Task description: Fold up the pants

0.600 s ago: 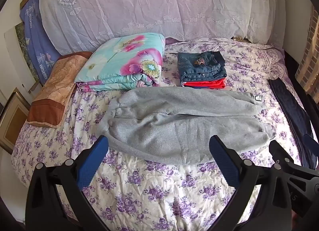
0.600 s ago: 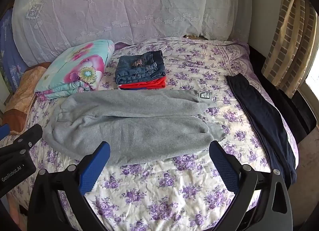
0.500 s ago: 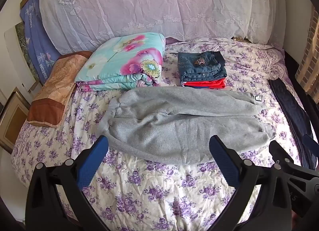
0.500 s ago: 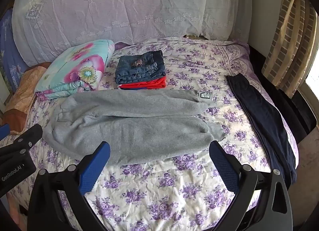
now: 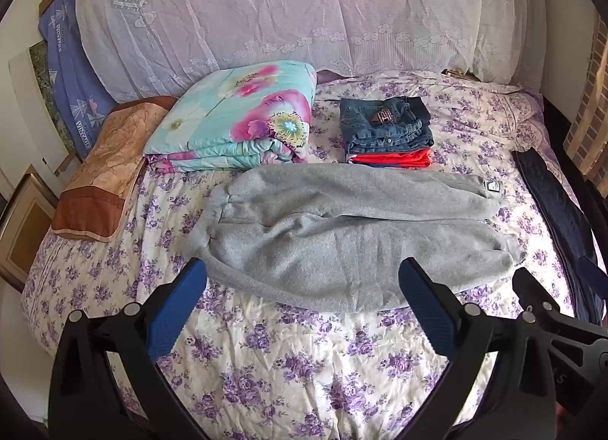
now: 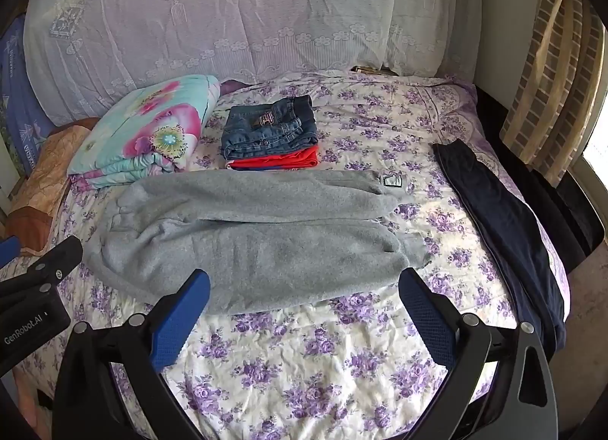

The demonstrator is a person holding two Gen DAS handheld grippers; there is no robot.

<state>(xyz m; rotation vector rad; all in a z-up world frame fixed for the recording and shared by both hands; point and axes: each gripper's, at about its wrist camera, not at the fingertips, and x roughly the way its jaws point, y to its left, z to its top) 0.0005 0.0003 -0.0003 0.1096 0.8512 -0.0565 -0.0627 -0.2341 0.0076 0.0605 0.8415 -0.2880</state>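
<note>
Bed [image 5: 304, 371] with a purple-flowered sheet fills both views, a lace cloth [image 5: 304, 10] draped at its far end. Grey pants [image 5: 342, 234] lie flat across the middle, waist to the left, legs to the right, unfolded. A flowered quilt [image 5: 243, 116] sits folded far left. Dark pants [image 6: 505, 227] stretch along the right edge. Folded jeans [image 5: 383, 124] rest on red clothes [image 5: 399, 158] just beyond the grey pants. The left claw [image 5: 302, 280] and right claw [image 6: 304, 288] hang near the grey pants, both spread wide, gripping nothing.

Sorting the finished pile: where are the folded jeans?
In both views the folded jeans sit atop red clothing, right of the floral quilt, behind the grey pants.
</note>
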